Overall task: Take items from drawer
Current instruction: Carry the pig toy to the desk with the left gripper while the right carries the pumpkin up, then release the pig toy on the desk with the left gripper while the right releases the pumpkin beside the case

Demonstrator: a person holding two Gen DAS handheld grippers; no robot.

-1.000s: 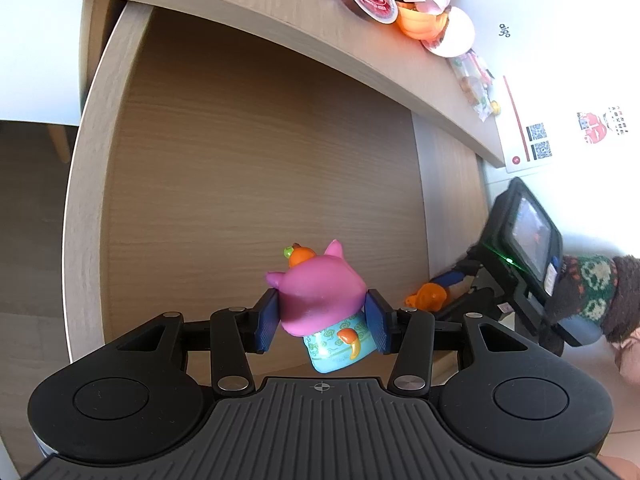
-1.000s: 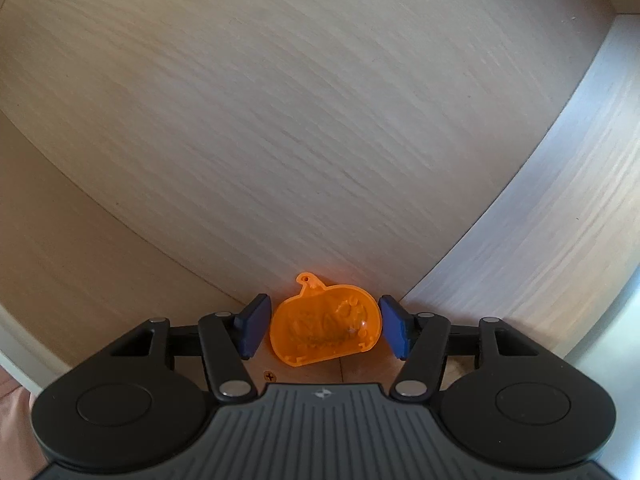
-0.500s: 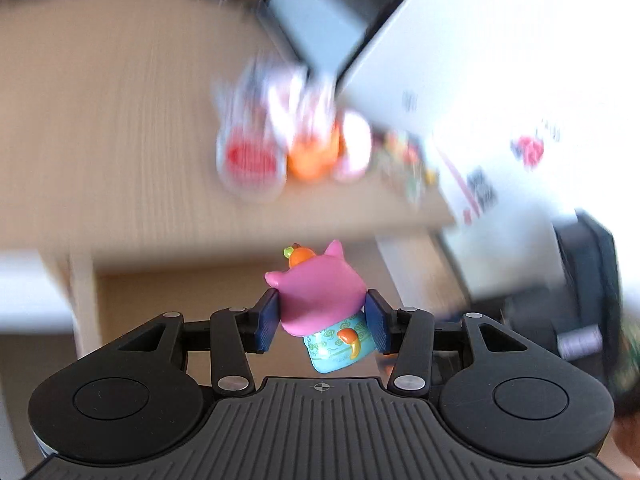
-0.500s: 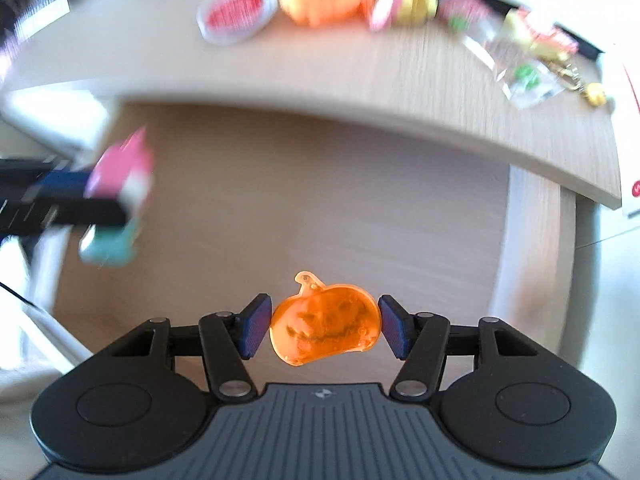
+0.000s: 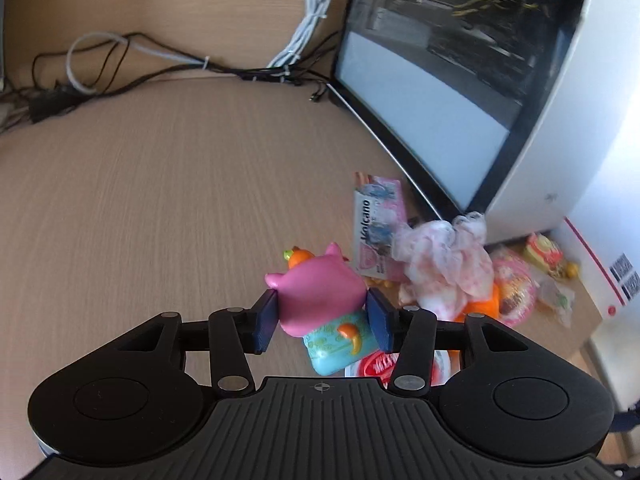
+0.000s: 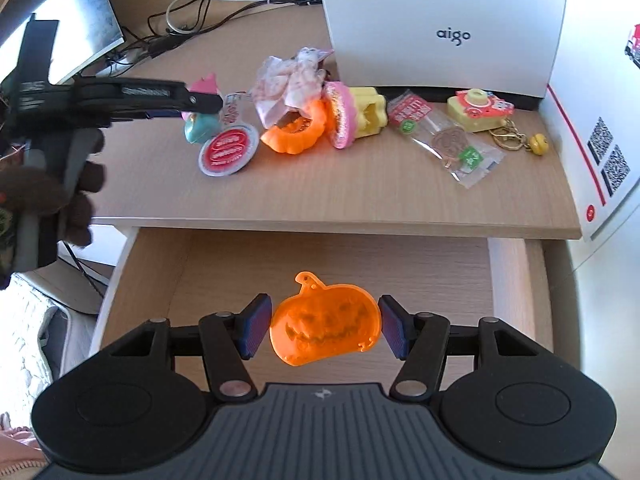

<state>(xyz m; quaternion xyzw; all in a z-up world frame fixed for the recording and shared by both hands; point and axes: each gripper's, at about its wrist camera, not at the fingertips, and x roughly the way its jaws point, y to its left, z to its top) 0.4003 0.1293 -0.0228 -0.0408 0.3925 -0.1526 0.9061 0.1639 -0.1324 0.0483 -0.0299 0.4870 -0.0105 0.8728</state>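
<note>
— What had changed when we looked down the left gripper (image 5: 322, 316)?

— We had lifted the pink toy figure (image 5: 320, 300) clear of the drawer (image 6: 516, 280); a second before, the drawer floor had filled that view, and now the desk top (image 5: 160, 200) lay under it. The pads still pressed its sides, though the jaws were easing apart, the toy between them, just beside the pile: the red-lidded cup (image 6: 229, 151), the orange pumpkin bowl (image 6: 294, 136), the lace bundle (image 5: 444, 264).

— And the right gripper (image 6: 325, 330)?

— It had risen too. We saw it clamped on the flat orange pumpkin charm (image 6: 325, 330), held above the open drawer, short of the desk edge.

— So where did the task stand?

— We judged the toy about to be set down and the charm next; the visible drawer floor looked bare.
</note>
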